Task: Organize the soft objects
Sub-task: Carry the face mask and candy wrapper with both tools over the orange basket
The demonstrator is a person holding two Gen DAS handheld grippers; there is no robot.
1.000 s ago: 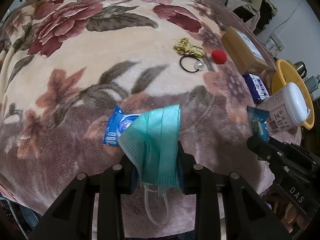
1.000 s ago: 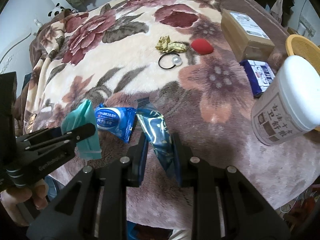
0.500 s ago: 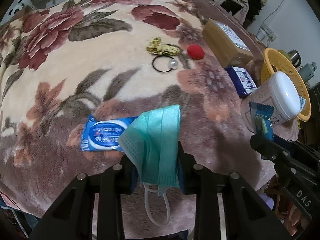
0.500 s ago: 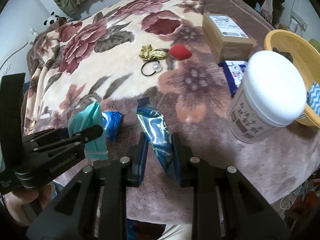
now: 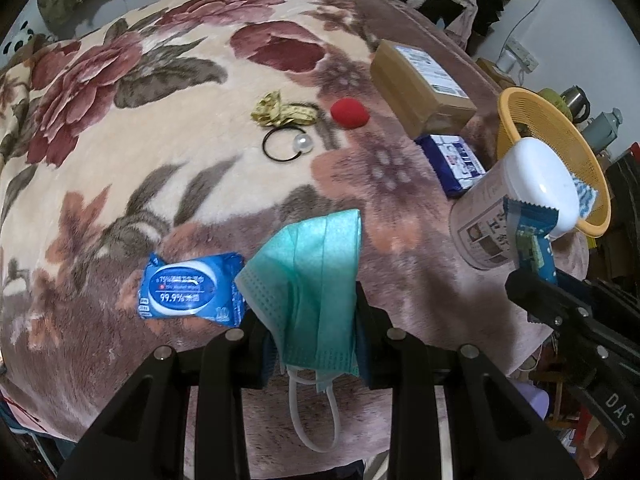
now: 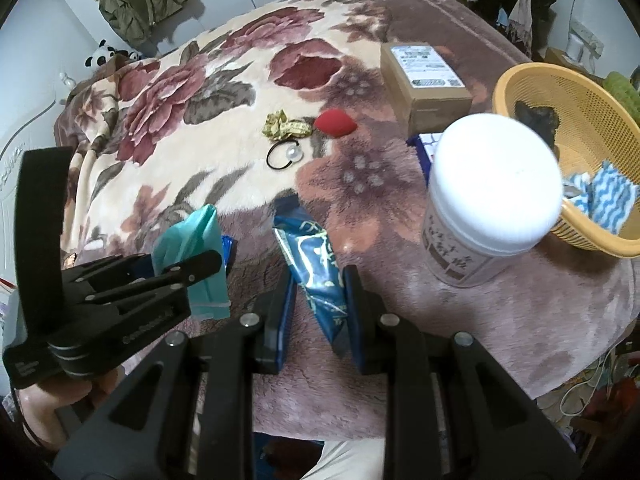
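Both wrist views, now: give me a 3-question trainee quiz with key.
1. True or false: the left gripper is shut on the green face mask.
2. What does the right gripper hold? A) red sponge B) dark blue sachet C) hair tie
3. Fill in: the blue wipes pack lies on the floral ____.

Key:
1. True; its ear loop hangs below the jaws.
2. B, the dark blue sachet.
3. Blanket.
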